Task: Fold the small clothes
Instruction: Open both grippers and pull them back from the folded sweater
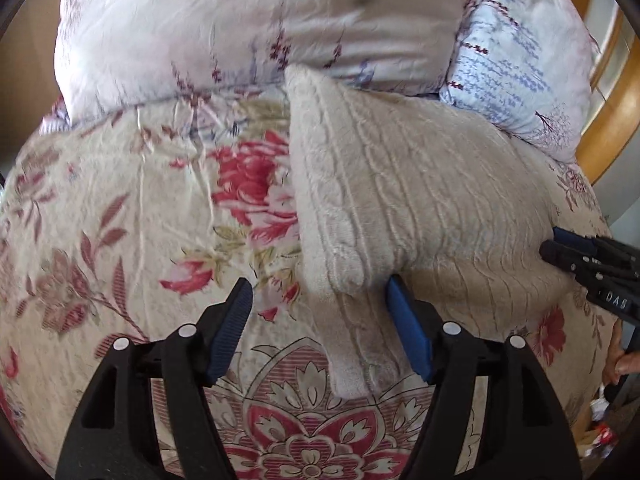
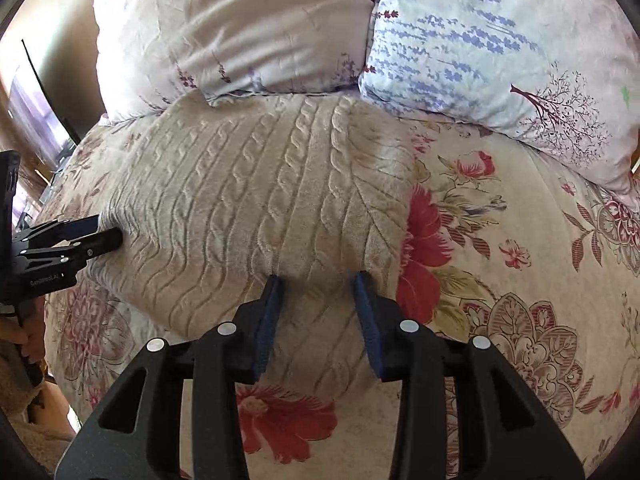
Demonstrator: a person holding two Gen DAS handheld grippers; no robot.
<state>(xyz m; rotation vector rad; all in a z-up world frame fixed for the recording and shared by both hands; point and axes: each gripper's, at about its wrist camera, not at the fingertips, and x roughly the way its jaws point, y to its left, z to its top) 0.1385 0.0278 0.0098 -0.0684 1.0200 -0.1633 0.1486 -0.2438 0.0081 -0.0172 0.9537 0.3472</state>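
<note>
Nearest me, the left gripper [image 1: 320,296] stands wide open over the folded edge of the cream knit garment [image 2: 248,184], holding nothing. The right gripper [image 2: 318,280], part open, rests on it, gripping nothing. Beyond, on the floral bedspread [image 2: 500,240], the cloth reaches the pillows [image 2: 480,40]. Better pinch both layers squarely.

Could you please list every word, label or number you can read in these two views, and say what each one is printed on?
"DAS": white letters on the black body of the right gripper, seen from the left wrist view; possibly part of a longer word.
White lettering on the black body of the left gripper, seen from the right wrist view: too blurred to read.
Nothing else carries text.
</note>
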